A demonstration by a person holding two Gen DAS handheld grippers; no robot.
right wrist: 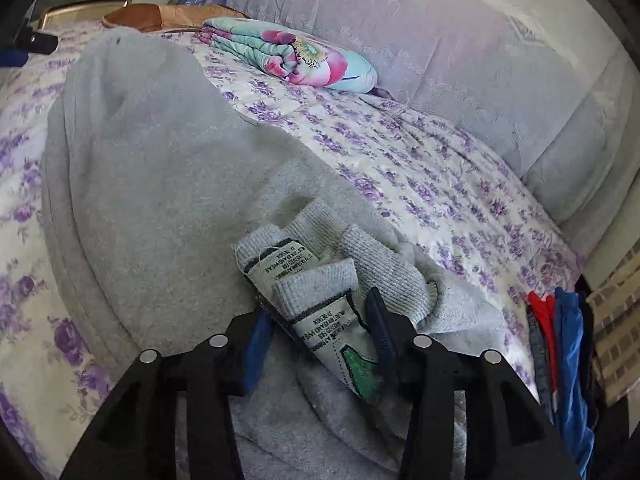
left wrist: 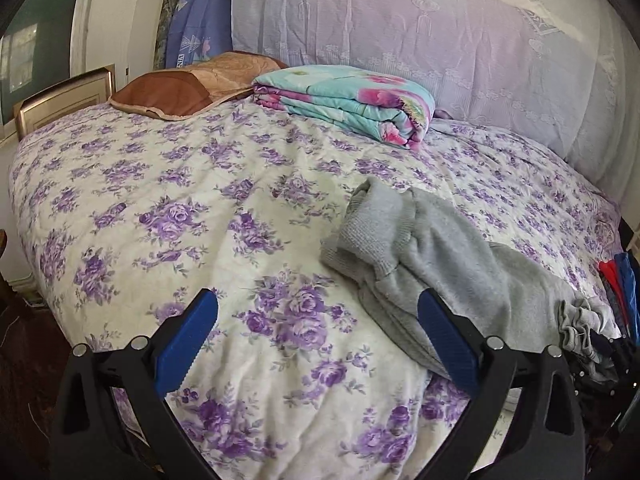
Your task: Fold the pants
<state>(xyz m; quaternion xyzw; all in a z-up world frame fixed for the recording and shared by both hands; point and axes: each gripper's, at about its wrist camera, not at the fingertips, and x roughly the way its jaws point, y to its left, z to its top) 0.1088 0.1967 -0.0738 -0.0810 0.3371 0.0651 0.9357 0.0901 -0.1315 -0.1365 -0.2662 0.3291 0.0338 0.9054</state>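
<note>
Grey sweatpants lie crumpled on the bed, right of centre in the left wrist view, with ribbed cuffs at their upper left. My left gripper is open and empty above the floral bedspread, its right finger beside the pants' near edge. In the right wrist view the grey pants fill the left and centre. My right gripper is shut on the pants' ribbed waistband, where printed labels show between the blue pads.
A folded teal floral quilt and a brown pillow lie at the far side of the bed, against a lilac-covered headboard. Red and blue clothes hang at the bed's right edge.
</note>
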